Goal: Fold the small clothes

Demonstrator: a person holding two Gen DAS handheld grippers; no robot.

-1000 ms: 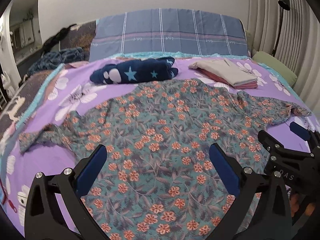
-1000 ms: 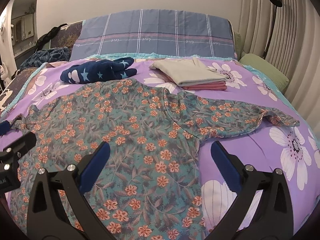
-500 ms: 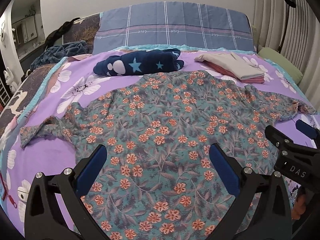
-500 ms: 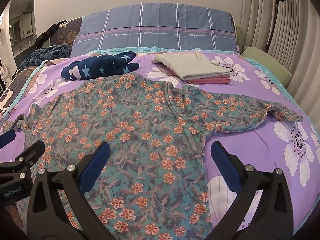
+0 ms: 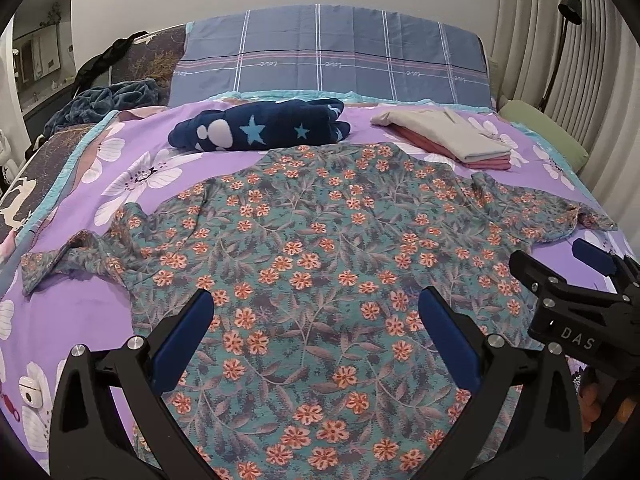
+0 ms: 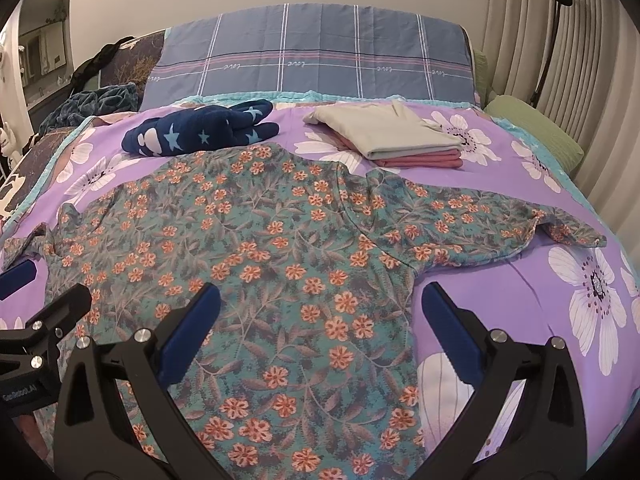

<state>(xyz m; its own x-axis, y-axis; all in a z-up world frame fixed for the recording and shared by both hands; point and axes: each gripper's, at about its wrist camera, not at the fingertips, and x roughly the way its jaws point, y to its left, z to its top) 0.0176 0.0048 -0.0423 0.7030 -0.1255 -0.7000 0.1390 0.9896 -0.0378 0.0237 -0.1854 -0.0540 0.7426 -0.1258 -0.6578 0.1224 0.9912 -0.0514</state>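
A teal shirt with orange flowers (image 5: pixel 320 248) lies spread flat on the purple bed cover, sleeves out to both sides; it also shows in the right wrist view (image 6: pixel 280 248). My left gripper (image 5: pixel 316 320) is open and empty, held above the shirt's lower middle. My right gripper (image 6: pixel 320 316) is open and empty above the shirt's lower right edge. Each gripper shows at the side of the other's view.
A folded navy star-print garment (image 5: pixel 260 130) lies at the back left. A stack of folded beige and pink clothes (image 5: pixel 452 140) lies at the back right. A blue plaid pillow (image 5: pixel 332 56) stands behind them. A green pillow (image 6: pixel 536 132) lies at the right edge.
Both grippers have drawn back and risen a little, so more of the shirt and bed shows. Both stay open; the shirt has not moved.
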